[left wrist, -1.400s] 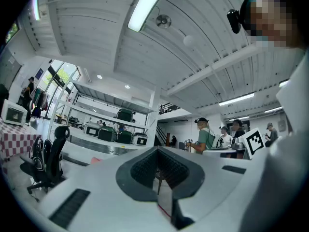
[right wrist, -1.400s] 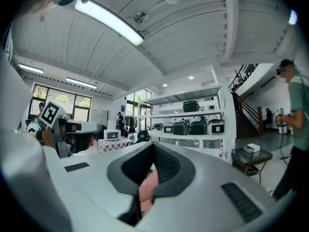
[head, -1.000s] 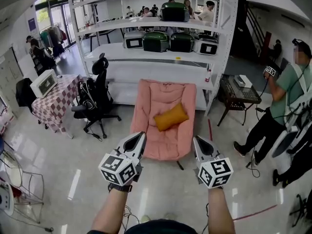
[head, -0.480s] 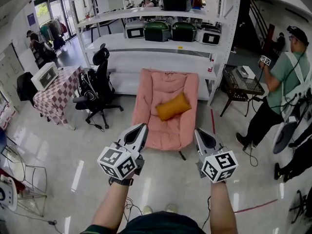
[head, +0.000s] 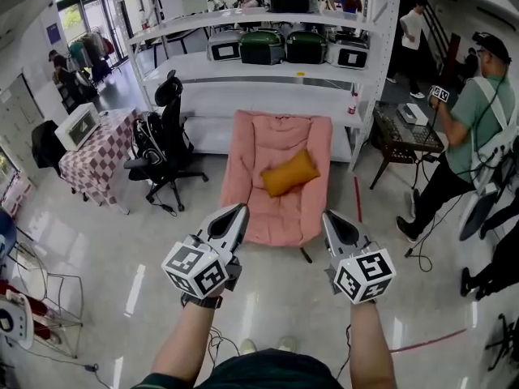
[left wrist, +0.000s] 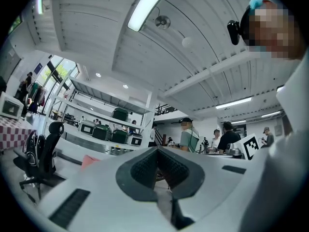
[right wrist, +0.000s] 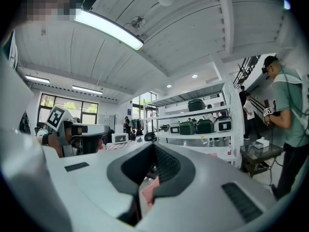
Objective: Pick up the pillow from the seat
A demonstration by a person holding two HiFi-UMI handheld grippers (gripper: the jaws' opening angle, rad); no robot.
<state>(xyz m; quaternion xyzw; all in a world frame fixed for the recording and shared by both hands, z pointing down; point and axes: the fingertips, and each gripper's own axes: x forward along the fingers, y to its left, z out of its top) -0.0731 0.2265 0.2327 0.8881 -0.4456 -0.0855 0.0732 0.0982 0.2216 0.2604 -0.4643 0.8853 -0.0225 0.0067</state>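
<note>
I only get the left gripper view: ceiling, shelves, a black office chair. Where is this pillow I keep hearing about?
Observer: The head view shows it. An orange pillow lies on the seat of a pink chair in front of the shelves.
Visitor: Is my gripper touching it?
Observer: No. The left gripper and the right gripper are both held on the near side of the chair, apart from the pillow.
Visitor: Is the other gripper carrying anything?
Observer: No. The right gripper view shows its jaws together with nothing between them.
</note>
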